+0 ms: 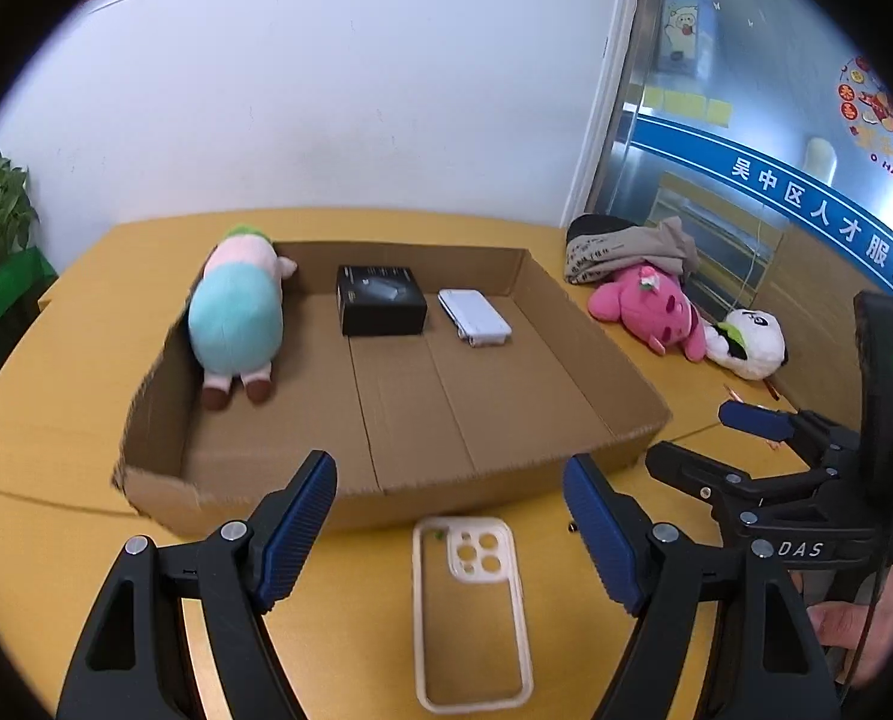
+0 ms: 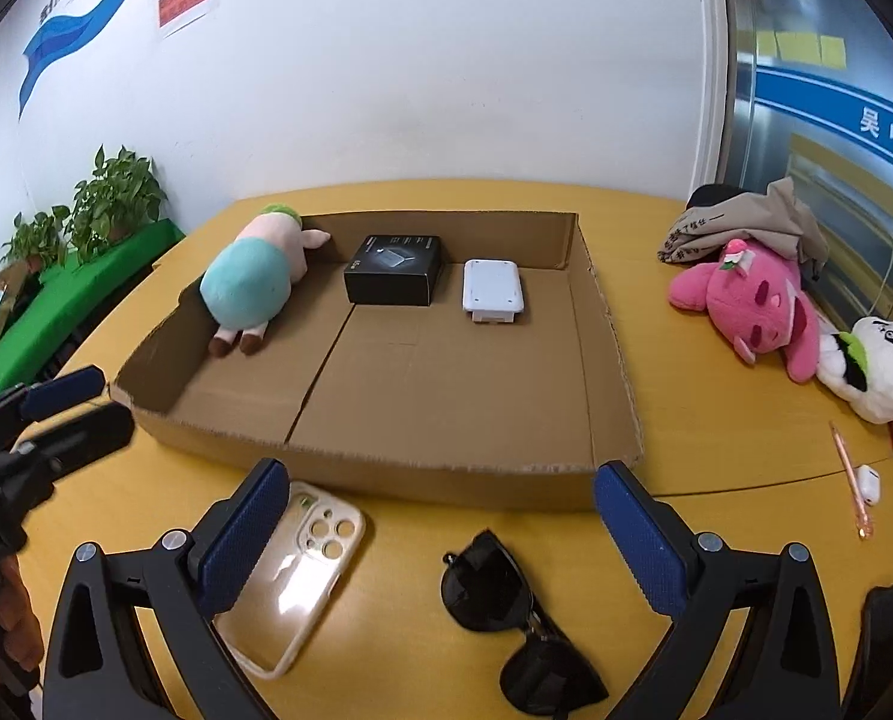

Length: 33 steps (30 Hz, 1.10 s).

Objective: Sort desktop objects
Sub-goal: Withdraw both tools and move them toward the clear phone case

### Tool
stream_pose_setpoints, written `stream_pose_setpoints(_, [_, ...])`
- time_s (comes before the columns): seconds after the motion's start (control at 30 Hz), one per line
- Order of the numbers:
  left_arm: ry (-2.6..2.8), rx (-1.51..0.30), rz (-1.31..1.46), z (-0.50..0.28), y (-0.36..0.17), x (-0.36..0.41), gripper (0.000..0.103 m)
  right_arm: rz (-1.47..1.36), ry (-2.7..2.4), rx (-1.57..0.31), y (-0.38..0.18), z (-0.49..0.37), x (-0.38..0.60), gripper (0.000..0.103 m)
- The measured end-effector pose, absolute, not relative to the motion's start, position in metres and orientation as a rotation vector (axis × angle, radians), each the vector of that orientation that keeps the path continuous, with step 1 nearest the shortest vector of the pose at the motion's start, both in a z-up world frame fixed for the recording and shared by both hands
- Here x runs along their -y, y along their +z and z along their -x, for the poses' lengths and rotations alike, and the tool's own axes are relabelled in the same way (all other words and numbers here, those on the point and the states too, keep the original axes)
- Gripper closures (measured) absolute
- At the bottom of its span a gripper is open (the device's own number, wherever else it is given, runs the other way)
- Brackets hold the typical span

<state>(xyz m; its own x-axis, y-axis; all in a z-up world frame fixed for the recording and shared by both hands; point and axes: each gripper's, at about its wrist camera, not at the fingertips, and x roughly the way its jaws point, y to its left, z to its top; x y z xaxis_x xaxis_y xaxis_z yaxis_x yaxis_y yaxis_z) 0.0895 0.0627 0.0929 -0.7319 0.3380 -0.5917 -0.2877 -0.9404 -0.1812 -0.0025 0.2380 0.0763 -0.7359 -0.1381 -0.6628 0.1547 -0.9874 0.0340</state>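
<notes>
A yellow tabletop point(image 2: 506, 204) under a white wall carries a shallow cardboard tray point(image 2: 608, 324) holding a plush point(image 2: 248, 288), black box point(image 2: 395, 270) and white pack point(image 2: 493, 291). Both tongs, left point(image 1: 449, 534) and right point(image 2: 440, 540), stand spread and empty. Before the tray lie a phone case point(image 1: 473, 612) and sunglasses point(image 2: 506, 612); possibly an earbud case point(image 2: 868, 483) farther right.

Two handheld black plastic two-finger grippers: left gripper point(image 1: 449, 531), right gripper point(image 2: 440, 537). Ribbed blue rubber pads point(image 1: 296, 531) on angled fingers, round silver screws at pivots, triangular cut-outs in arms. White "DAS" lettering, green light, thin dark cable.
</notes>
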Motion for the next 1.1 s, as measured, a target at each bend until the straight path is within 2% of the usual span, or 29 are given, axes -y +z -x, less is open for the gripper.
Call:
stream_pose_setpoints(0.37, [2.646, 0.120, 0.868, -0.117, 0.094, -0.060, 0.026, -1.017, -2.786, -0.045, 0.075, -0.026, -0.228, 0.000])
stream_pose_setpoints(0.4, [2.643, 0.120, 0.864, -0.119, 0.094, -0.060, 0.037, -1.011, -2.785, -0.057, 0.075, -0.028, -0.226, 0.000])
stream_pose_setpoints(0.43, [2.646, 0.110, 0.872, -0.120, 0.094, -0.060, 0.081, -1.003, -2.782, -0.070, 0.075, -0.030, -0.223, 0.004])
stream_pose_setpoints(0.47, [2.641, 0.106, 0.895, -0.119, 0.092, -0.060, 0.103, -0.996, -2.776, -0.080, 0.075, -0.032, -0.221, 0.020])
stream_pose_setpoints(0.5, [2.635, 0.113, 0.911, -0.118, 0.090, -0.059, 0.098, -0.996, -2.764, -0.079, 0.074, -0.033, -0.220, 0.035])
stream_pose_setpoints(0.53, [2.633, 0.121, 0.916, -0.118, 0.088, -0.058, 0.098, -1.008, -2.743, -0.066, 0.072, -0.032, -0.219, 0.073])
stream_pose_setpoints(0.57, [2.639, 0.121, 0.912, -0.119, 0.086, -0.057, 0.098, -1.020, -2.724, -0.055, 0.070, -0.032, -0.218, 0.089])
stream_pose_setpoints(0.6, [2.649, 0.121, 0.903, -0.120, 0.085, -0.056, 0.098, -1.022, -2.708, -0.054, 0.069, -0.032, -0.216, 0.089])
stream_pose_setpoints(0.67, [2.677, 0.138, 0.895, -0.121, 0.085, -0.052, 0.087, -1.027, -2.696, -0.070, 0.066, -0.033, -0.211, 0.089])
stream_pose_setpoints(0.7, [2.693, 0.140, 0.908, -0.120, 0.085, -0.050, 0.059, -1.029, -2.698, -0.068, 0.065, -0.033, -0.210, 0.084])
stream_pose_setpoints(0.73, [2.705, 0.136, 0.917, -0.120, 0.084, -0.049, 0.028, -1.035, -2.702, -0.056, 0.064, -0.032, -0.209, 0.054])
stream_pose_setpoints(0.77, [2.713, 0.132, 0.908, -0.121, 0.084, -0.047, 0.022, -1.043, -2.708, -0.036, 0.063, -0.031, -0.209, 0.009])
stream_pose_setpoints(0.8, [2.716, 0.129, 0.896, -0.122, 0.085, -0.046, 0.022, -1.039, -2.714, -0.021, 0.063, -0.031, -0.209, 0.000])
stream_pose_setpoints(1.1, [2.682, 0.149, 0.954, -0.118, 0.074, -0.043, 0.022, -1.053, -2.708, 0.005, 0.057, -0.027, -0.207, 0.000])
